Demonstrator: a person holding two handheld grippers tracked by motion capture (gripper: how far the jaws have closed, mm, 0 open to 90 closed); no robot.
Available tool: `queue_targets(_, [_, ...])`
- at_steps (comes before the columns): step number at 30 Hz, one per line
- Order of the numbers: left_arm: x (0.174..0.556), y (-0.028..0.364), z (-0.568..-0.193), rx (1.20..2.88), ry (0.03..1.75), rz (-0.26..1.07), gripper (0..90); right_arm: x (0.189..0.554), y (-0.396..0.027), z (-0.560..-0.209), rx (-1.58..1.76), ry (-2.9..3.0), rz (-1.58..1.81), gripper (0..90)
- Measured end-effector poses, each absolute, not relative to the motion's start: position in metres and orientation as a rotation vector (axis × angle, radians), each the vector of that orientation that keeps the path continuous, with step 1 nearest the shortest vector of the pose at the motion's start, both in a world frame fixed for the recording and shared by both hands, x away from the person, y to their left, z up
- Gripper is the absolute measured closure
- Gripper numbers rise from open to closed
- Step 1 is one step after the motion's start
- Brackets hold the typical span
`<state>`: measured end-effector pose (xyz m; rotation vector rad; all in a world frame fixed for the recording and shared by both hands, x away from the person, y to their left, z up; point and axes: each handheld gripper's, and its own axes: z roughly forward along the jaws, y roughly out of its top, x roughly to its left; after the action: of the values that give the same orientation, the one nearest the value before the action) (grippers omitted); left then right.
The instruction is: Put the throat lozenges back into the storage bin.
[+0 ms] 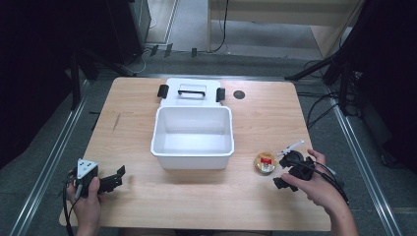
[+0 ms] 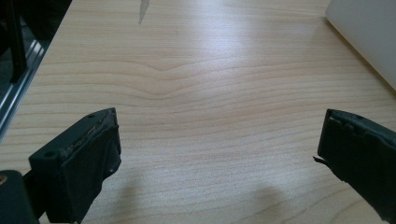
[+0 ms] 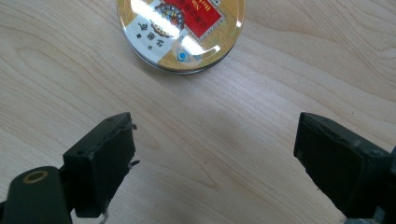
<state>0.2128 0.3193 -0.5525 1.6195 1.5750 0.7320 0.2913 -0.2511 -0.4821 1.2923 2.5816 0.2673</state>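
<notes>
A round gold tin (image 1: 265,162) with a red and white label lies flat on the wooden table (image 1: 196,196), right of the white bin. In the right gripper view the tin (image 3: 180,30) sits just beyond my right gripper (image 3: 215,135), whose jaws stand open over bare wood with nothing between them. A hand holds that right gripper (image 1: 280,171) just right of the tin. At the table's front left corner my left gripper (image 1: 118,178) rests in the other hand, and its jaws (image 2: 219,135) are wide open over bare table.
An open white bin (image 1: 193,152) stands mid-table, with its lid (image 1: 192,92) and black handle behind it. The bin's wall (image 2: 369,32) is at the upper right of the left gripper view. A thin white syringe-like object (image 1: 291,146) lies behind the right gripper. A dark round spot (image 1: 239,94) marks the far table.
</notes>
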Motion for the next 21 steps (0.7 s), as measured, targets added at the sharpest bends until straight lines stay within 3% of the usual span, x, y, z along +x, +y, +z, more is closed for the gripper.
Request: queue_targets(21, [0.213,0.321,-0.553,1.603,1.587,0.713,0.0,0.331,-0.220,-0.480,1.387,2.602,0.098,4.2])
